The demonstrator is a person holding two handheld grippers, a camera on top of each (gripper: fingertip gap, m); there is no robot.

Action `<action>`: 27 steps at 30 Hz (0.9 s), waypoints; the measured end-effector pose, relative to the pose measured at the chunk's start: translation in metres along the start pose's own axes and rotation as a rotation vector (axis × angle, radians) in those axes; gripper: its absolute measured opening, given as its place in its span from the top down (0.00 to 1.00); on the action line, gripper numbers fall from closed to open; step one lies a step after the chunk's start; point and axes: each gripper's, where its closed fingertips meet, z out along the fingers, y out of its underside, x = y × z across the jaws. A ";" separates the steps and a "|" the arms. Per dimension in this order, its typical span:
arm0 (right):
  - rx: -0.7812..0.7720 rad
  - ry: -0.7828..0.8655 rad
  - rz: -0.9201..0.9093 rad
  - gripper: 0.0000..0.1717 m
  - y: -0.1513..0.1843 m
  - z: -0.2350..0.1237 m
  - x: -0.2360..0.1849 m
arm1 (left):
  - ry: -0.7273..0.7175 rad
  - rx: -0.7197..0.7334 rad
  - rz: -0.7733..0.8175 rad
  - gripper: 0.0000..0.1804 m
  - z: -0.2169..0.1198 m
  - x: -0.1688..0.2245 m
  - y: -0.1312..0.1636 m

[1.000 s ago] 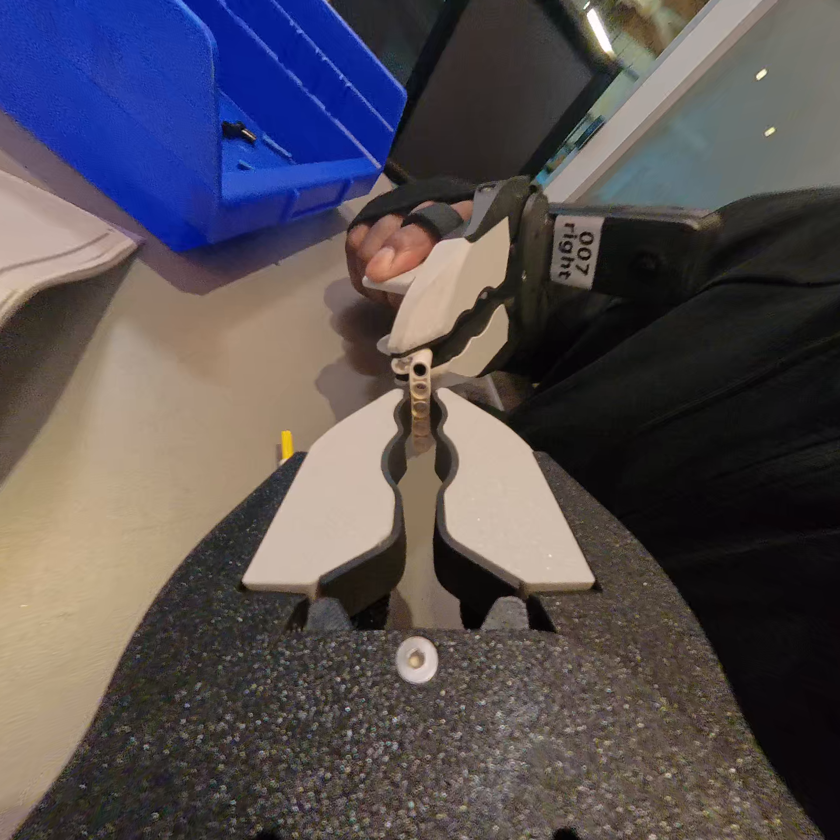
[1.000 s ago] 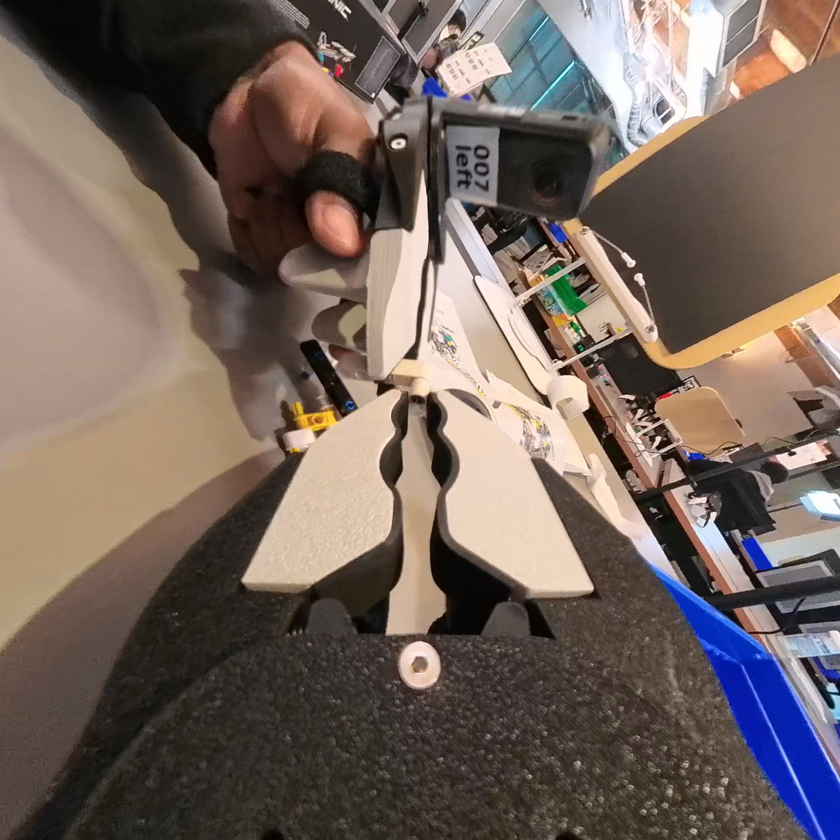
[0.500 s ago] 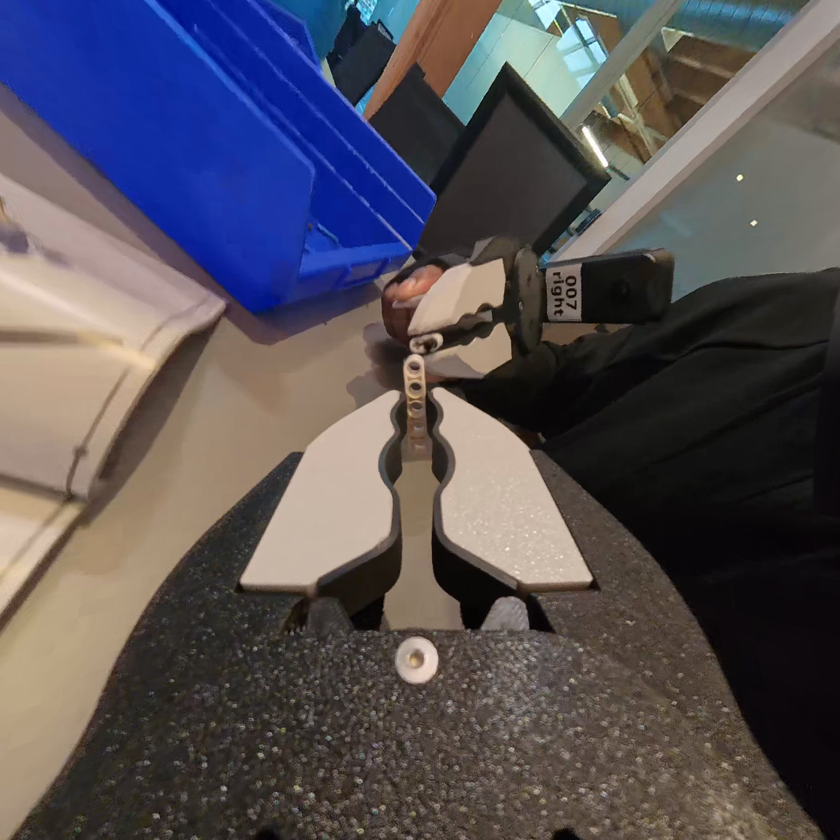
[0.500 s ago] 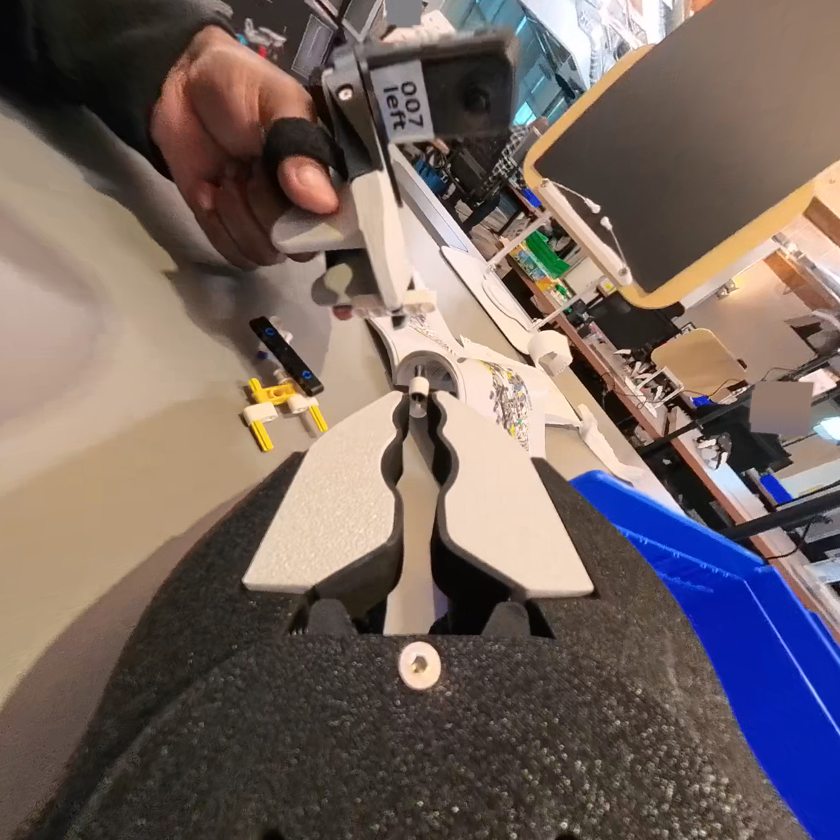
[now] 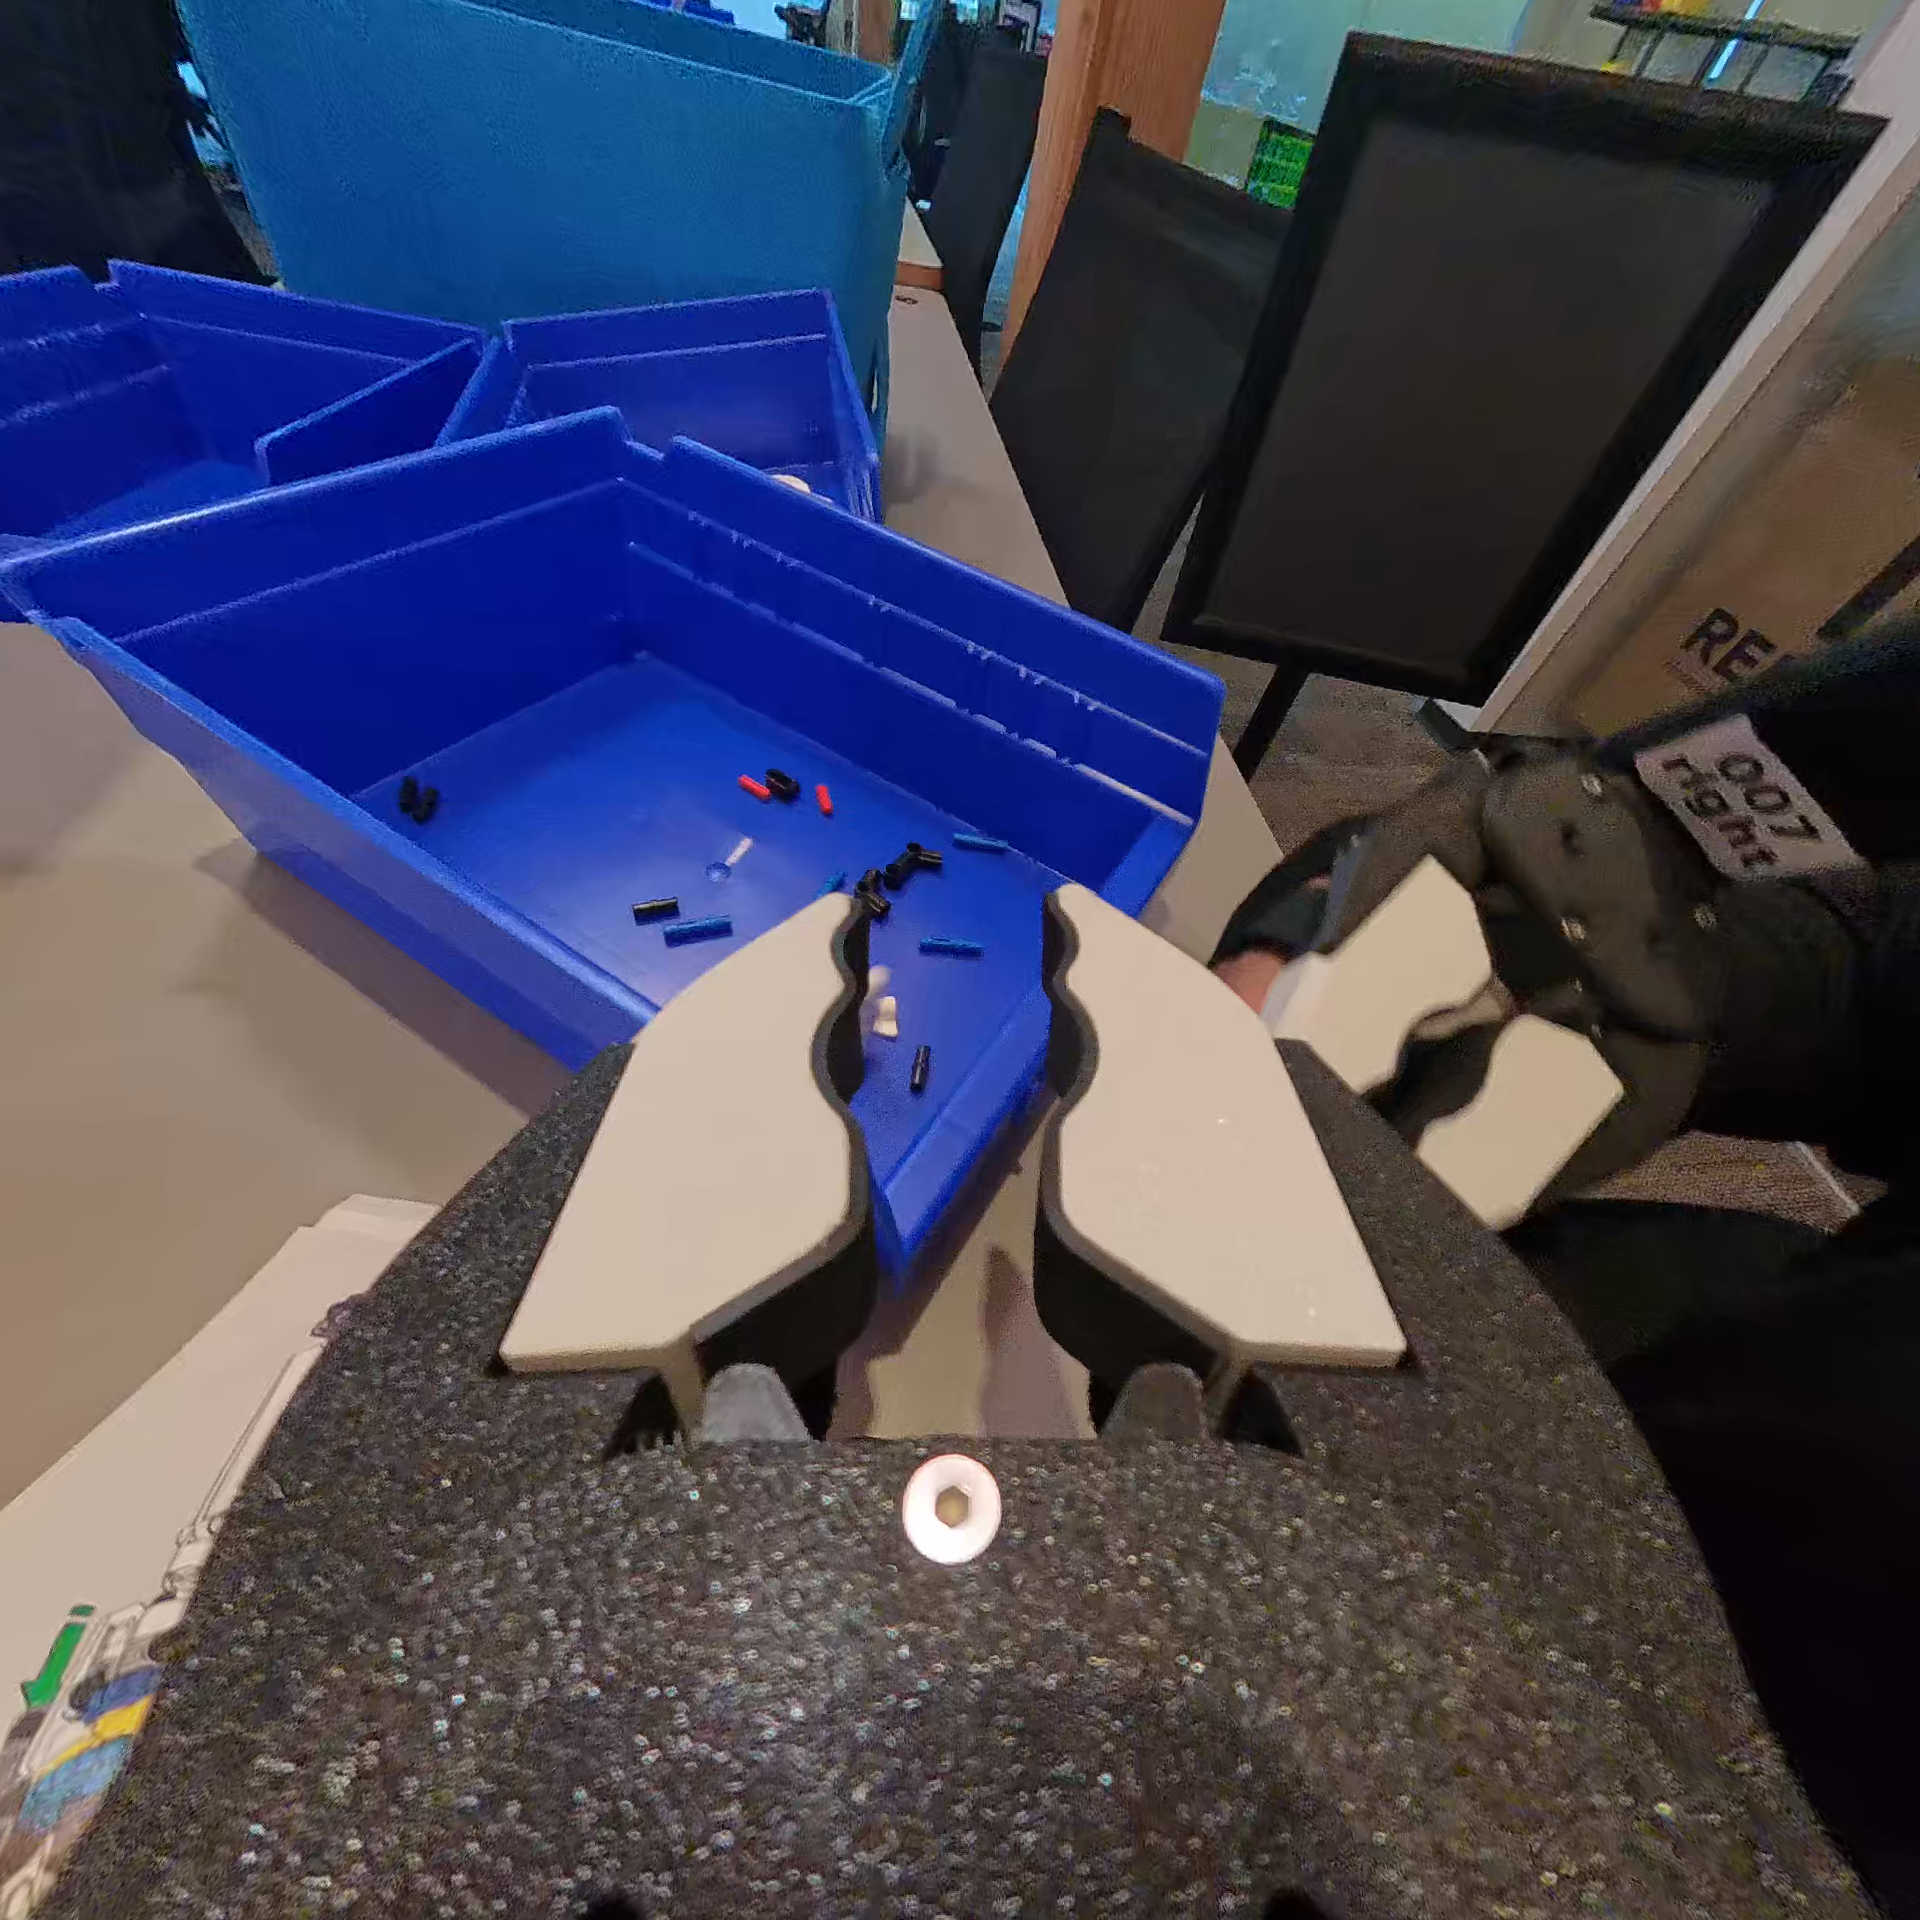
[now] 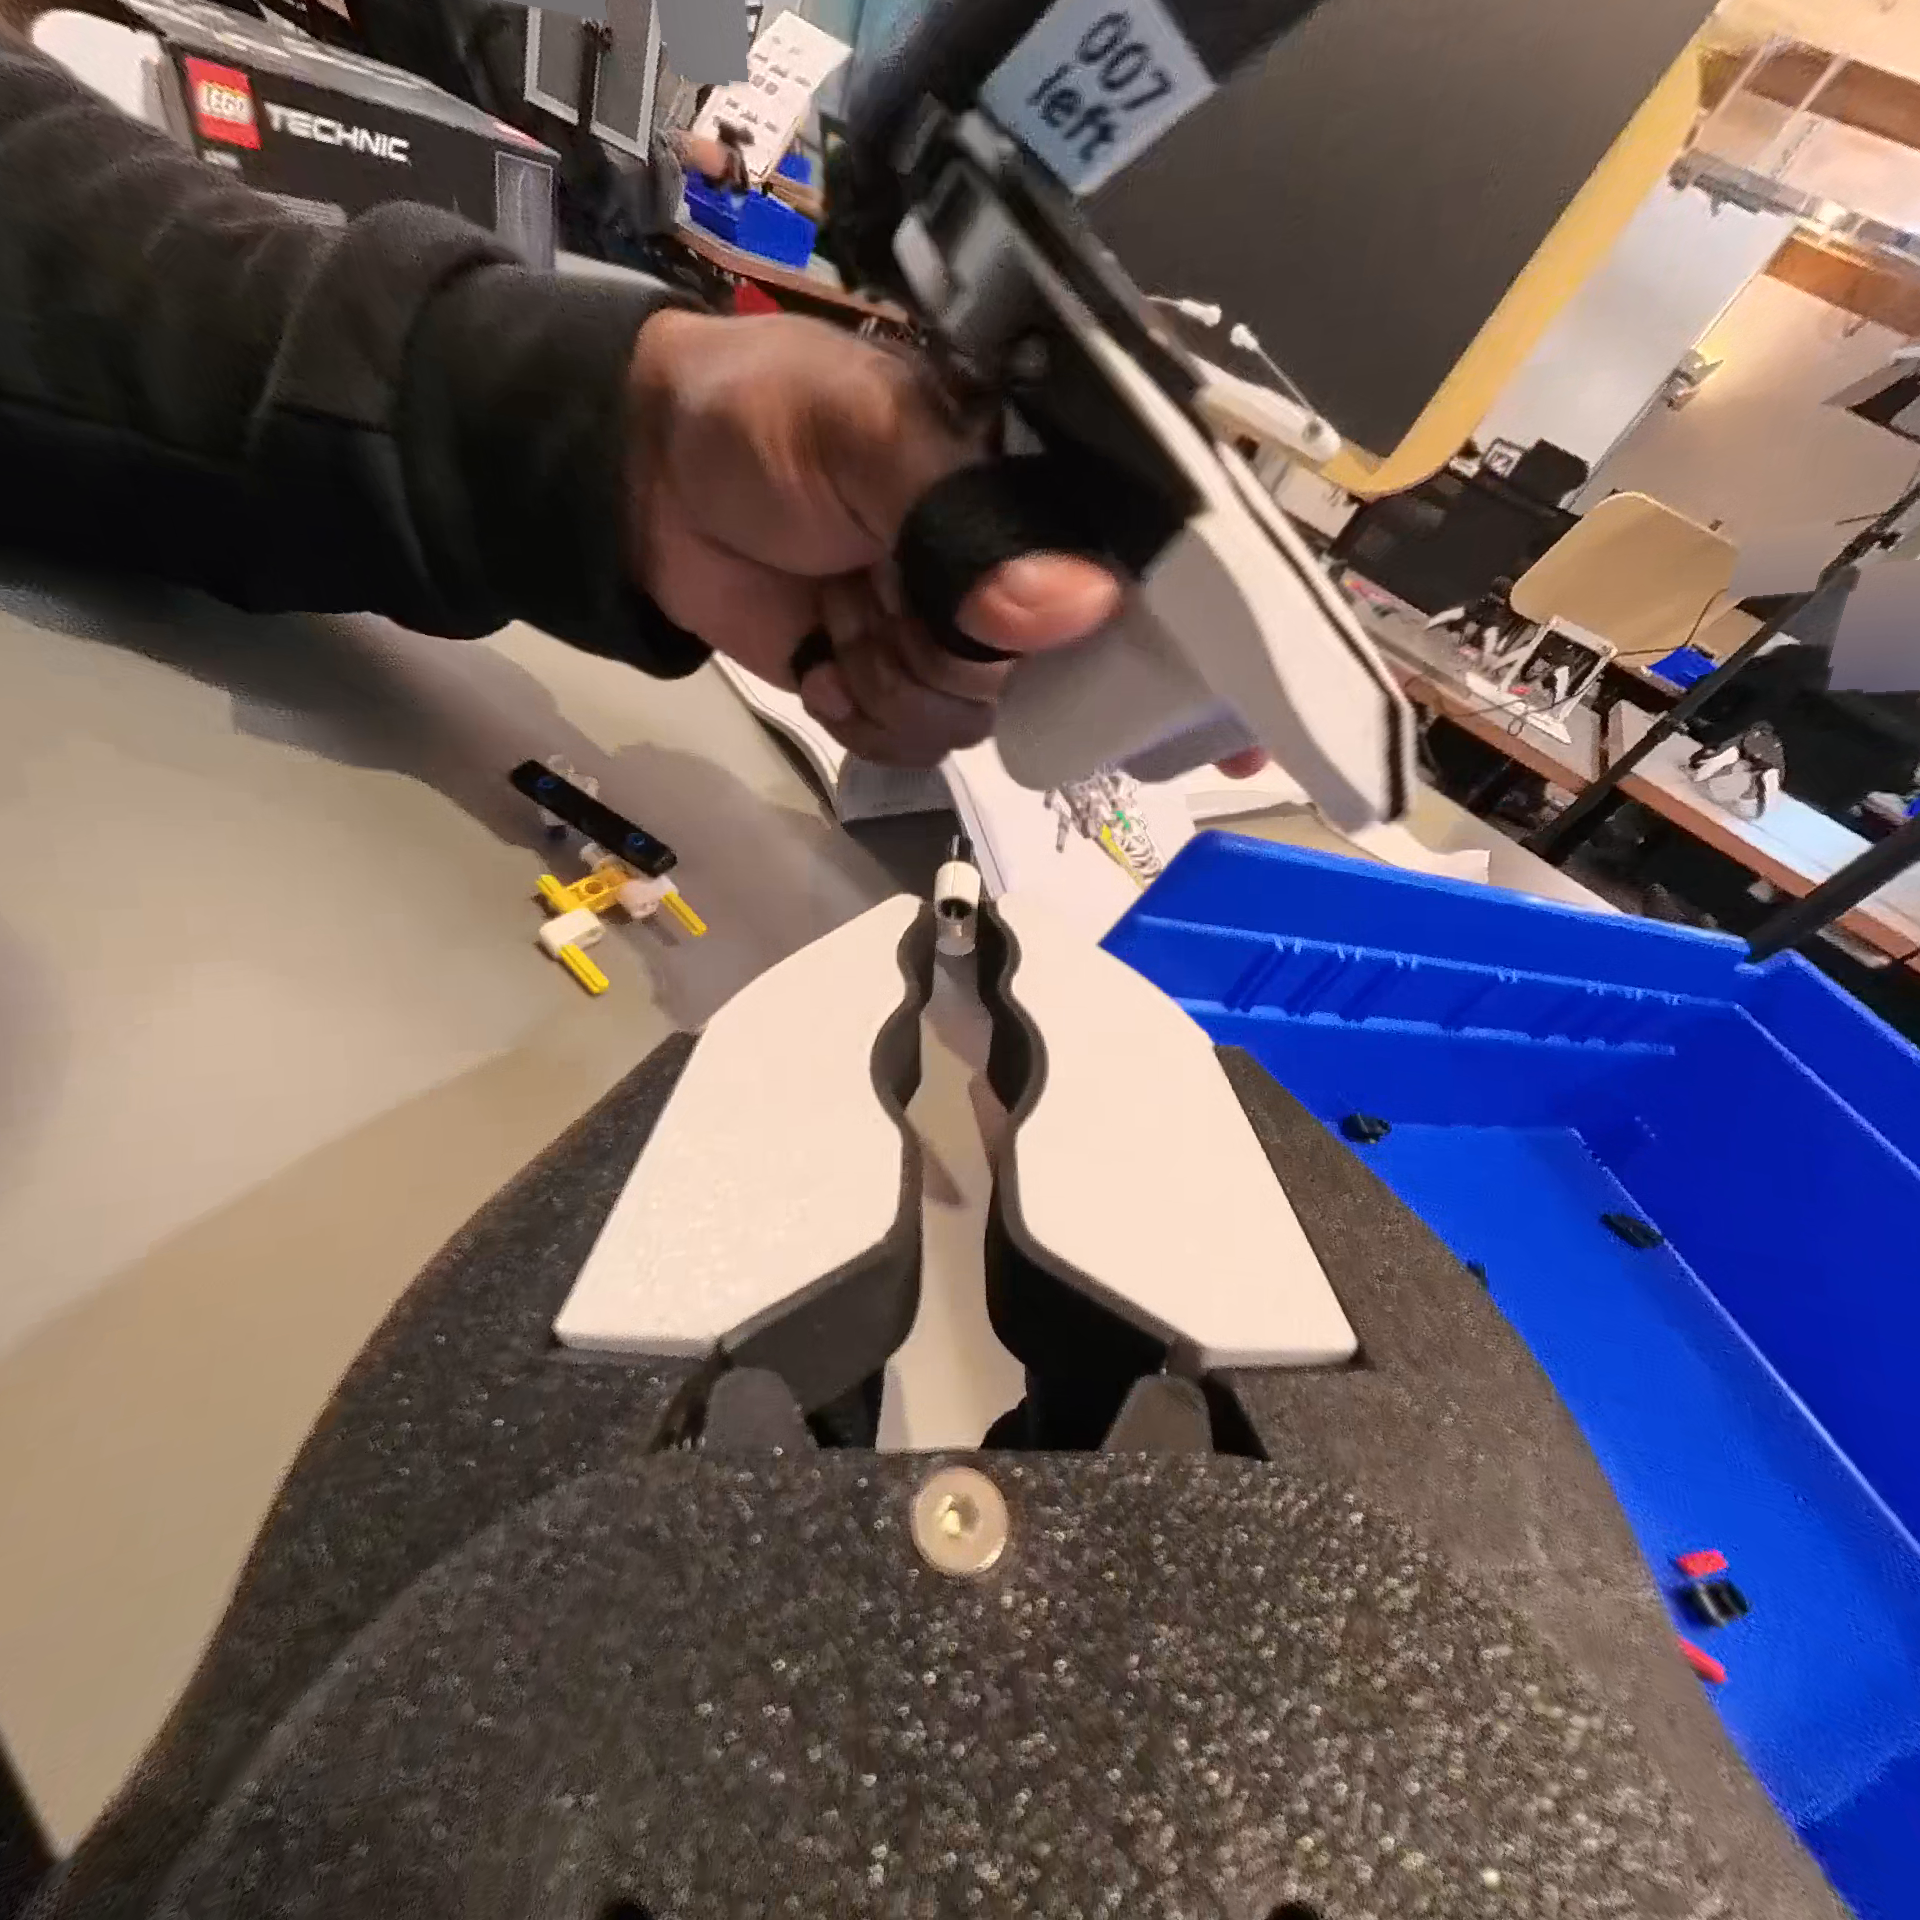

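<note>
My left gripper [image 5: 951, 914] is open with nothing between its fingers, over the near corner of a blue bin [image 5: 416, 914]. A small pale piece [image 5: 883, 1013], blurred, shows in the bin just below the left finger, among several red, black and blue pins [image 5: 696, 928]. My right gripper [image 6: 958, 920] is shut on a small white connector with a dark pin [image 6: 956, 904], held above the table. The right gripper also shows in the left wrist view [image 5: 1455, 1049], to the right of the bin. The left gripper's finger [image 6: 1340, 727] shows above the bin's rim [image 6: 1455, 987] in the right wrist view.
A small yellow and white assembly [image 6: 613, 904] and a black beam [image 6: 592, 816] lie on the grey table [image 6: 208, 1039]. An open booklet [image 6: 1049, 831] lies behind them and also shows in the left wrist view [image 5: 156, 1455]. More blue bins [image 5: 208, 384] stand farther back. The left gripper's tips are roughly 8 cm from the right gripper's.
My left gripper swung away from the right gripper to over the bin and opened; the pale holed beam left its grasp. My right gripper stayed shut on the white connector.
</note>
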 end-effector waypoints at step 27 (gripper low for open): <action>0.148 -0.221 0.152 0.96 -0.014 -0.016 -0.014 | 0.511 0.013 0.054 0.97 -0.038 0.081 0.049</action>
